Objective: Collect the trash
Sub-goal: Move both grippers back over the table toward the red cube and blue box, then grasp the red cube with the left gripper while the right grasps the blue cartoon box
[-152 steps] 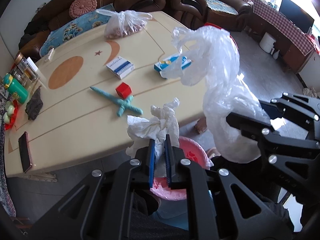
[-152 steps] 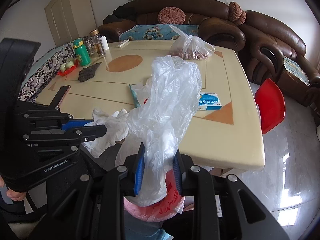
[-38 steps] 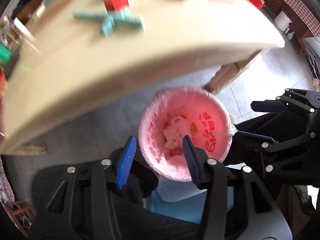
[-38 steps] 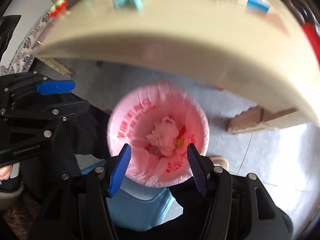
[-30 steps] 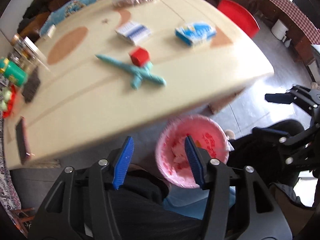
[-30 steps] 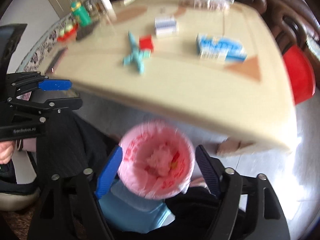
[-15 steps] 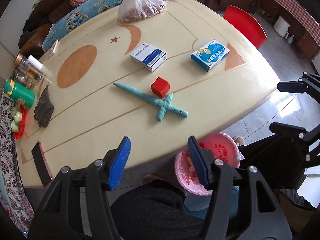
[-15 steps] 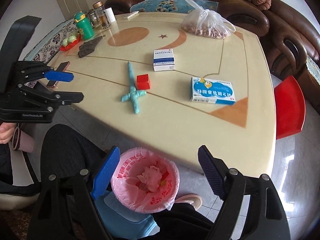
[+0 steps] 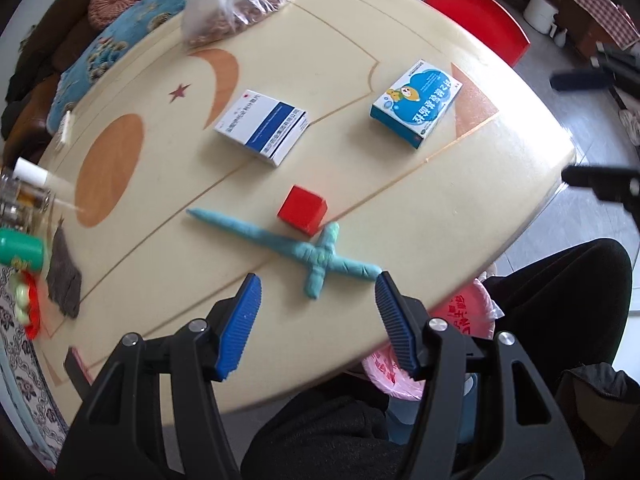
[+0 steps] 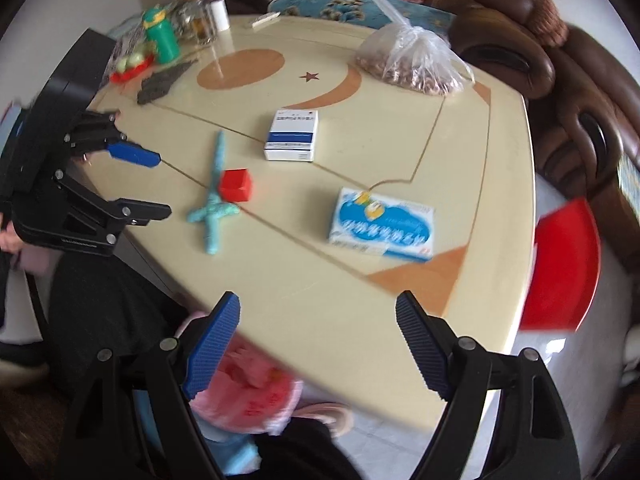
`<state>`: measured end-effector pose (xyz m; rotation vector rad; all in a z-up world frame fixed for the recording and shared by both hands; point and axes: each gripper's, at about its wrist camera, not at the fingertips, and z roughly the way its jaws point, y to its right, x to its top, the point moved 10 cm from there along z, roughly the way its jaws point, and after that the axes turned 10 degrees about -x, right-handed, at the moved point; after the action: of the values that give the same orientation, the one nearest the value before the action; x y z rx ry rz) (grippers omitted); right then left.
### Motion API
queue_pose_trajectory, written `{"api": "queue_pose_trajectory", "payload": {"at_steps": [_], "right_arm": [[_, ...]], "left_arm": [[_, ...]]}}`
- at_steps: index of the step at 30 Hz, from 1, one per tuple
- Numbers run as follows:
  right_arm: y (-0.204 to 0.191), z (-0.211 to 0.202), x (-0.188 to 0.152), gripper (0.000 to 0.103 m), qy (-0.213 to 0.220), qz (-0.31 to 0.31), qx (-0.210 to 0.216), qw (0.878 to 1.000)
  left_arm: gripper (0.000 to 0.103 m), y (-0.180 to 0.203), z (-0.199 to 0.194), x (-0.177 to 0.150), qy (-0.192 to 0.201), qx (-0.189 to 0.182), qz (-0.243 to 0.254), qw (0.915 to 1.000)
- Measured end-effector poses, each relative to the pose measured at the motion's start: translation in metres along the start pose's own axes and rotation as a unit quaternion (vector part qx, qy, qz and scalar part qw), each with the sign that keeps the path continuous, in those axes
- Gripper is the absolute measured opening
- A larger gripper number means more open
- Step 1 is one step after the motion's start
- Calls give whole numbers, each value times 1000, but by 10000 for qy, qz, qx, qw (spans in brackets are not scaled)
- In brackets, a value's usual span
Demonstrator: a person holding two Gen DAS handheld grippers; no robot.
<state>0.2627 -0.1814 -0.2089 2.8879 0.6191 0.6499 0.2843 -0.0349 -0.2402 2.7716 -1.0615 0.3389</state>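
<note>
Big cream surface [image 9: 400, 208], its near edge bare and roomy. Below that edge sits the pink-lined bin [image 10: 244, 392], crumpled trash inside. Left claw [image 9: 316, 320] hovers over the edge by the teal sword [image 9: 296, 246], spread wide, empty. Right claw [image 10: 316, 344] likewise gapes, nothing held.

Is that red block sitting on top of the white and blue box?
No, the red block rests on the table, apart from the white and blue box, beside the teal cross-shaped piece.
</note>
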Motion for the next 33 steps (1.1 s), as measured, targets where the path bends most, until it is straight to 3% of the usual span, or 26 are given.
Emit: {"api": "queue_pose_trajectory", "payload": {"at_steps": [11,15,24,33], "right_arm": [[-5,34,26,78,-232,-1173,810,9895],[0,49,30,78,-337,-1577,805,9836],[8,74,47,78,-559,-2388,1201,9620],[4,107,48,78,-791,-3129,1226,9385]], "left_arm": [[59,-10,27,26,-348,-198,137,9991],[59,-12,34,31,-505,-194,400,9977],[60,-4,56,40,-788,-418,1093,9900],[60,-7,82,46,-1065,-641,1201,9849]]}}
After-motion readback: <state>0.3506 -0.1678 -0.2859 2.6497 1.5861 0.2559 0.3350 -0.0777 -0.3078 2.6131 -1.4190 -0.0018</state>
